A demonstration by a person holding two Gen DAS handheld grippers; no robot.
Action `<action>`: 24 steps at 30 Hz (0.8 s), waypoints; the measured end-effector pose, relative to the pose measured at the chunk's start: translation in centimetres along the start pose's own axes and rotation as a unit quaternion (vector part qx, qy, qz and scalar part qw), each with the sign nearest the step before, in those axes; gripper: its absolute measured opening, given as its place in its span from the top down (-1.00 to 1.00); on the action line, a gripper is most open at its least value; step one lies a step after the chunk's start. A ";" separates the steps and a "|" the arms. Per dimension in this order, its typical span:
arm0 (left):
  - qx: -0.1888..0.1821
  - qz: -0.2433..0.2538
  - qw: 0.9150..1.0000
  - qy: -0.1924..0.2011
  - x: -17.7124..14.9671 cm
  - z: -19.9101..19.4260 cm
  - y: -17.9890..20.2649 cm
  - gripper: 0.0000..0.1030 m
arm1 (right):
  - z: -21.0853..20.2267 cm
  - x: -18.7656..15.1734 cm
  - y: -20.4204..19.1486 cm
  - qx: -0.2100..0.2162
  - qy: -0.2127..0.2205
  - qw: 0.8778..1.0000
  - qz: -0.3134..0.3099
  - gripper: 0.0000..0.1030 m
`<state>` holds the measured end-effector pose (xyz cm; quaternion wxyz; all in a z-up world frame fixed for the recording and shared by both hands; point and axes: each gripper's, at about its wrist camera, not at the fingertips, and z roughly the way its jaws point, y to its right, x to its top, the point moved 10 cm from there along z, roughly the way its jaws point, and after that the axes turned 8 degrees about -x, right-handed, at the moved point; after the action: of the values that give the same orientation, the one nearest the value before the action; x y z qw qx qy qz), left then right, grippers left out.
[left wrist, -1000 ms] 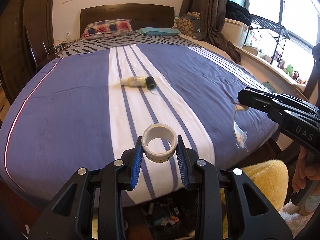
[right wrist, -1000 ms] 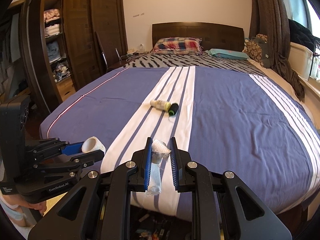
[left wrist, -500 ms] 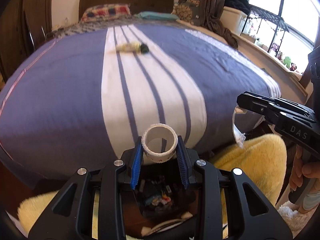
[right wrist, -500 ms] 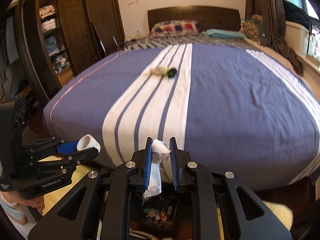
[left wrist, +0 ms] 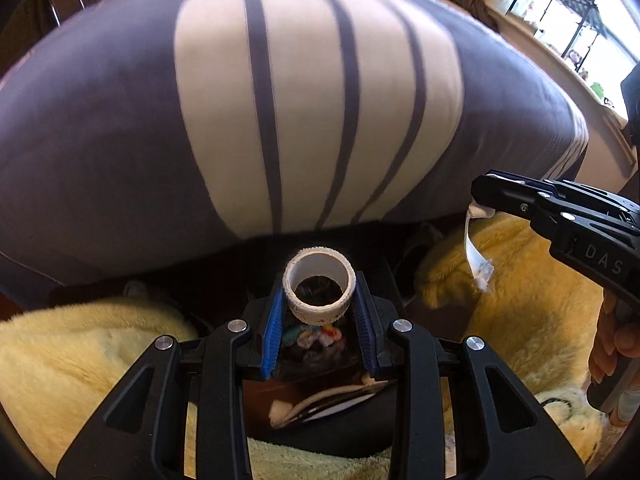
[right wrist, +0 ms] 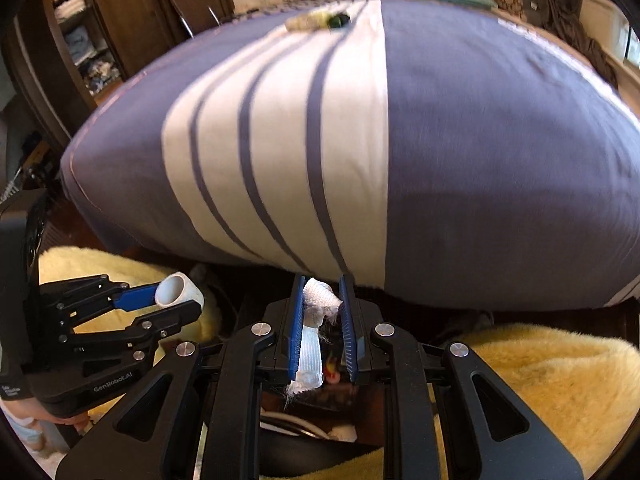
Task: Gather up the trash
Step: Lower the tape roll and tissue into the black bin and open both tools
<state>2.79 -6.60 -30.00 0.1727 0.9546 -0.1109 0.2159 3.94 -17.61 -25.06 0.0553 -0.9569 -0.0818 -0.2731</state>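
Note:
My left gripper (left wrist: 319, 300) is shut on a white tape roll (left wrist: 319, 286) and holds it over a dark bin (left wrist: 320, 364) on the floor with colourful scraps inside. My right gripper (right wrist: 322, 312) is shut on a white gauze strip (right wrist: 314, 344) that hangs down over the same bin (right wrist: 320, 404). The left gripper (right wrist: 176, 300) with its roll (right wrist: 178, 290) shows at the left of the right wrist view. The right gripper (left wrist: 486, 196) with its strip (left wrist: 476, 256) shows at the right of the left wrist view. A pale bottle and a dark spool (right wrist: 320, 21) lie far up the bed.
The bed (left wrist: 320, 100) with a purple and white striped cover fills the upper half of both views. A fluffy yellow rug (left wrist: 520, 280) lies on the floor around the bin. A dark wardrobe (right wrist: 80, 40) stands at the left.
Both grippers have dropped from above the bed down past its foot edge, still holding the roll and the strip. The bin and the yellow rug now sit right under them.

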 end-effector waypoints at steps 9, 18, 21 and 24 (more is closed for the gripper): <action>-0.032 -0.032 0.996 -0.074 -3.0 5.6 -1.1 0.40 | 4.8 -3.5 -0.4 0.011 -0.066 0.998 0.010 0.65; -0.066 -0.062 0.989 -0.117 -4.3 8.7 -2.0 0.40 | 8.5 -4.2 -1.1 0.032 -0.110 0.993 0.032 0.65; -0.067 -0.064 0.989 -0.119 -4.4 8.9 -2.0 0.40 | 9.0 -3.9 -1.3 0.031 -0.111 0.993 0.028 0.65; -0.066 -0.067 0.989 -0.117 -4.3 9.1 -2.4 0.40 | 9.3 -3.4 -1.6 0.026 -0.110 0.993 0.021 0.64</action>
<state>3.03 -7.23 -40.30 0.2349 0.9652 -0.0798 0.0826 5.57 -15.07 -34.67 0.0763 -0.9809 -0.0748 -0.1625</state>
